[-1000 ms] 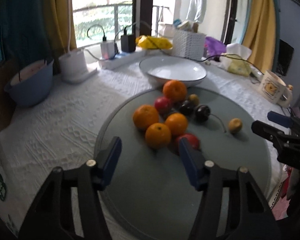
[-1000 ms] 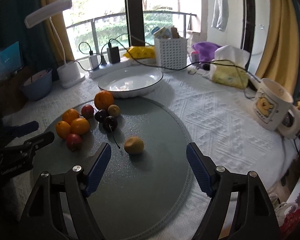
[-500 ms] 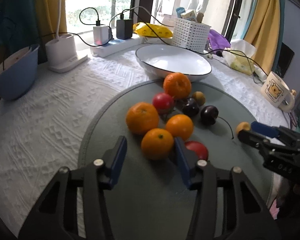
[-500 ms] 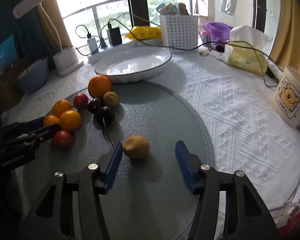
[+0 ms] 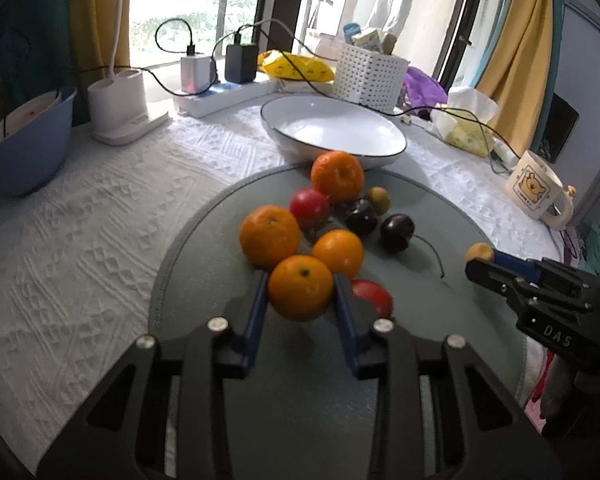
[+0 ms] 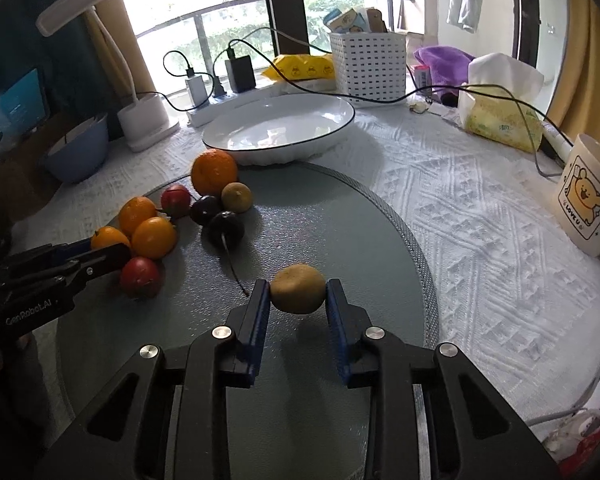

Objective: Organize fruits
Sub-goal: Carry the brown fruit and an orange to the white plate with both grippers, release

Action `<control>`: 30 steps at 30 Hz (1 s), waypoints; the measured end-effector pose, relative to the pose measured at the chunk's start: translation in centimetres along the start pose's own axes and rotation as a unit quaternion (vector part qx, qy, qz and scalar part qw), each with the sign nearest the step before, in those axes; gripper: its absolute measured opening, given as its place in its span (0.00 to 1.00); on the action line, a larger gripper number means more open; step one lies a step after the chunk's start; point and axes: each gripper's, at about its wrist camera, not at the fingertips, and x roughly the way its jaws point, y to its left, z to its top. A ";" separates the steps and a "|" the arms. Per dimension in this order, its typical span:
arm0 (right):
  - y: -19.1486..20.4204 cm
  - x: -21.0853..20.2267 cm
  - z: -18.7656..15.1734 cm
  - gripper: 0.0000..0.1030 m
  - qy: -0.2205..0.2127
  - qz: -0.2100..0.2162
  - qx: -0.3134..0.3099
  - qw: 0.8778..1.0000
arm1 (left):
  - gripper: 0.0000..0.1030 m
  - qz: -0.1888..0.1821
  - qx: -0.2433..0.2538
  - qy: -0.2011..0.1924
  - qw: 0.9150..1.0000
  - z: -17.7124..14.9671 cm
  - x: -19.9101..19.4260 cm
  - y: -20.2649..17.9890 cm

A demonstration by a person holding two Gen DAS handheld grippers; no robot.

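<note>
a: while both tools sit low over the grey mat (image 6: 380, 208), the left gripper (image 5: 301, 294) has its blue pads pressed on either side of a small orange (image 5: 300, 292) at the near edge of the fruit pile.

b: and the right gripper (image 6: 298, 294) pinches the yellow-brown fruit (image 6: 297, 288), which sits apart from the rest, out on the open mat.

a: behind the held orange there are two more oranges (image 5: 270, 235), touching it, and a red fruit (image 5: 371, 298) just beside the right pad.

b: further back, a bigger orange (image 5: 337, 176) lies just in front of the white dish (image 5: 332, 130), with another red fruit (image 5: 310, 207), two dark plums (image 5: 396, 229) and a greenish one (image 5: 378, 199) clustered around it.

a: whether either held fruit is off the mat, that's hard to tell.

b: off to the side a bear mug (image 6: 586, 196) stands on the white cloth (image 6: 480, 220), well apart from the fruit.
</note>
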 end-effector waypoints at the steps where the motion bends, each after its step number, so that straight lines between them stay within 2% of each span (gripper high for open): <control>1: 0.0 -0.2 0.0 0.30 -0.003 0.000 -0.001 1.000 | 0.33 0.000 0.002 -0.004 1.000 0.1 -0.3 -0.1; 8: 0.4 -1.9 0.4 0.30 -0.034 0.006 -0.007 0.999 | 0.33 -0.006 0.024 -0.037 0.999 1.1 -2.3 -1.2; 14: 0.1 -2.3 2.3 0.30 -0.059 0.005 -0.017 0.998 | 0.33 -0.022 0.045 -0.061 0.997 3.4 -2.7 -2.3; 26: -0.4 0.4 7.4 0.30 -0.083 0.009 -0.042 0.996 | 0.33 -0.027 0.071 -0.072 0.995 8.6 1.1 -2.9; 30: -0.6 1.9 9.2 0.30 -0.084 0.006 -0.053 0.995 | 0.33 -0.023 0.079 -0.059 0.995 10.2 3.3 -2.9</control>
